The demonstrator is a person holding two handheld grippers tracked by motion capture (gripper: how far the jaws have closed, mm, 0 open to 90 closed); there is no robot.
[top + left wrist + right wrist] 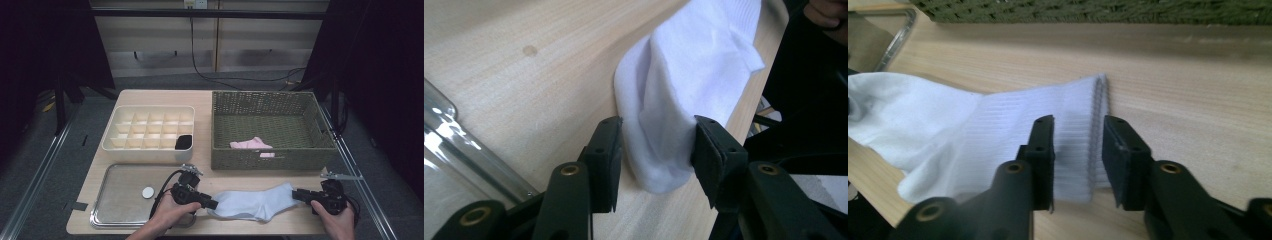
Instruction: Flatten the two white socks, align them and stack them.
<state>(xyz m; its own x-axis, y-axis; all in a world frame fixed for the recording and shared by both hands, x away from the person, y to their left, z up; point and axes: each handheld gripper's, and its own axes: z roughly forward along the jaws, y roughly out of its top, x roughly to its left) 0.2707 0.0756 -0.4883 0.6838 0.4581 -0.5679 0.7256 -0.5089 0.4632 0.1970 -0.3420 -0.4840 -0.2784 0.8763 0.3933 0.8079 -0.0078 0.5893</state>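
A white sock (252, 202) lies flat along the front edge of the wooden table, toe to the left and cuff to the right. My left gripper (215, 204) is at the toe. In the left gripper view its jaws (656, 145) stand apart on either side of the sock's toe (664, 150), which rests slack on the wood. My right gripper (295, 194) is at the cuff. In the right gripper view its jaws (1078, 150) are apart over the ribbed cuff (1073, 115), with a gap showing beside the cuff's edge.
A green woven basket (265, 161) behind the sock holds a pink sock (252, 145). At back left, a white divided organizer (150, 107) has a black item (184, 142) in one cell. A metal tray (120, 205) at front left carries a small white disc (148, 192).
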